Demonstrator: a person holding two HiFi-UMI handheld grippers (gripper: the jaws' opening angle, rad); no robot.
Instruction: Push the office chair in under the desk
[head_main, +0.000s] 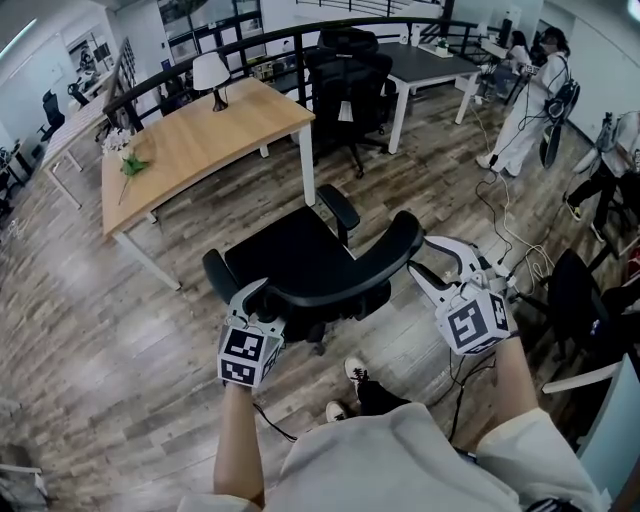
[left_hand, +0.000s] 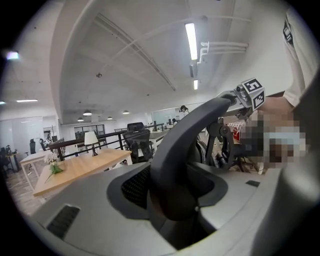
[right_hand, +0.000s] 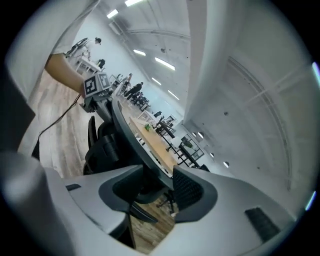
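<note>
The black office chair (head_main: 285, 255) stands on the wooden floor with its seat turned toward the wooden desk (head_main: 190, 145), a short way from it. Its curved backrest (head_main: 350, 280) faces me. My left gripper (head_main: 262, 305) is shut on the backrest's left end; in the left gripper view the backrest (left_hand: 185, 140) fills the gap between the jaws of the left gripper (left_hand: 175, 200). My right gripper (head_main: 422, 258) is at the backrest's right end. In the right gripper view the thin edge of the backrest (right_hand: 135, 135) runs between the open jaws of the right gripper (right_hand: 160, 195), and floor shows through the gap.
A lamp (head_main: 210, 75) and a small plant (head_main: 130, 160) sit on the desk. Another black chair (head_main: 345, 70) stands behind it by a dark table (head_main: 425, 60). People (head_main: 530, 100) stand at the right, cables (head_main: 500, 220) lie on the floor, and a further chair (head_main: 575, 295) is close on my right.
</note>
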